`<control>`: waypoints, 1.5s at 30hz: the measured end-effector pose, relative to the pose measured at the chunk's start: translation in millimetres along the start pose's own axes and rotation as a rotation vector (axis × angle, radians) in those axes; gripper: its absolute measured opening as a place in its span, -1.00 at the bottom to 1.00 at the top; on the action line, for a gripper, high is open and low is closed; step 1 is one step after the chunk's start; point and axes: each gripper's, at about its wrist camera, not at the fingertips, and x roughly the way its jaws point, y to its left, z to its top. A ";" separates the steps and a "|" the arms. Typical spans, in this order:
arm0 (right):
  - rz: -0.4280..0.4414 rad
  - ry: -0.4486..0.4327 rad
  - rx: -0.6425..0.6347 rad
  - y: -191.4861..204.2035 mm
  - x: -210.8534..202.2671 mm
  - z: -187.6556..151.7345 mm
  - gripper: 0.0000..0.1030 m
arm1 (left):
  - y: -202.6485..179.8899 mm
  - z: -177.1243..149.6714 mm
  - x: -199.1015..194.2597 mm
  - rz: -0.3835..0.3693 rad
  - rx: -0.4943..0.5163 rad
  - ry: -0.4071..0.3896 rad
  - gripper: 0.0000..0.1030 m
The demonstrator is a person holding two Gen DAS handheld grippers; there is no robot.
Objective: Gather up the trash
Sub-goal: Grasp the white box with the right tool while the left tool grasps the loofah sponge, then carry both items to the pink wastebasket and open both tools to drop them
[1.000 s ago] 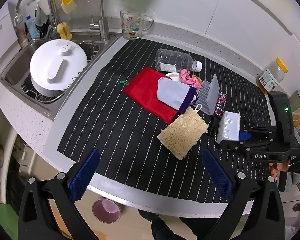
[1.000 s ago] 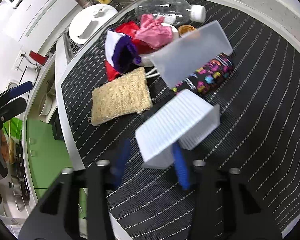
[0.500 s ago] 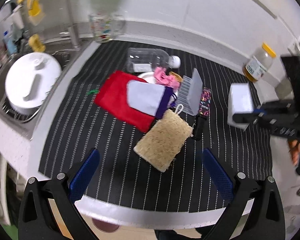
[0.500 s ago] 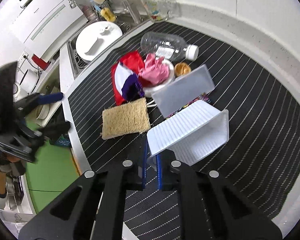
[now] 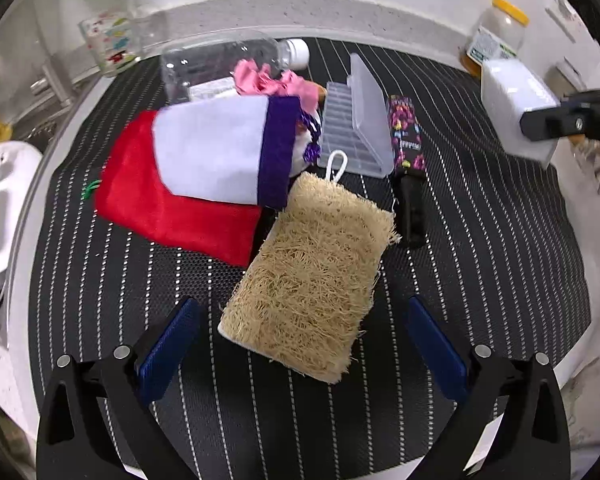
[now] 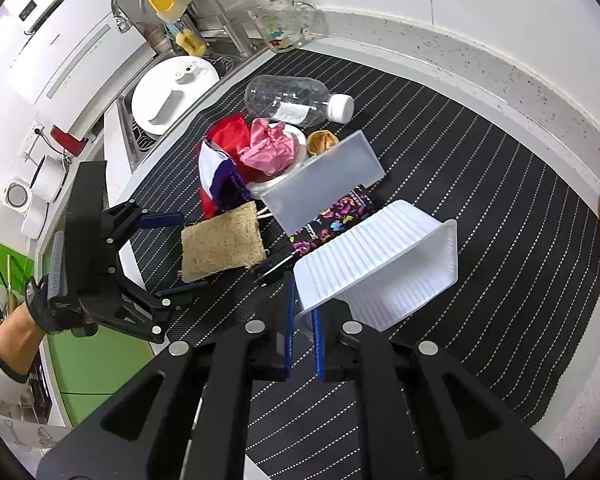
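Straddling the tan fibrous loofah pad (image 5: 312,276), the wide left fingers (image 5: 300,344) should descend squarely; right fingers (image 6: 302,330) pinch the white ribbed plastic tub (image 6: 384,256).

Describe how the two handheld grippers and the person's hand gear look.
Both grippers are matte black frames of open triangular struts with silver rivets. The left gripper has flat blue pads on its fingers. The right gripper has thin blue pads too. In the right wrist view the left hand wears a dark glove, with a white sleeve cuff behind it. No cables show.
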 end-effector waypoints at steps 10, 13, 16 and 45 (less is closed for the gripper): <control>0.006 0.006 -0.008 -0.1 1.9 3.7 -0.85 | 2.0 0.3 -1.9 -0.009 -0.036 0.013 0.38; 0.012 0.001 -0.022 1.7 -0.8 5.9 -0.85 | 2.2 -0.8 -9.4 -0.031 -0.073 0.020 0.37; 0.009 -0.006 -0.046 5.1 -5.2 6.8 -0.85 | 0.9 -1.4 -28.5 -0.051 -0.128 -0.005 0.37; 0.213 -0.002 -0.691 249.3 8.1 -46.1 -0.85 | -2.9 -221.5 -249.5 0.326 -0.826 -0.250 0.37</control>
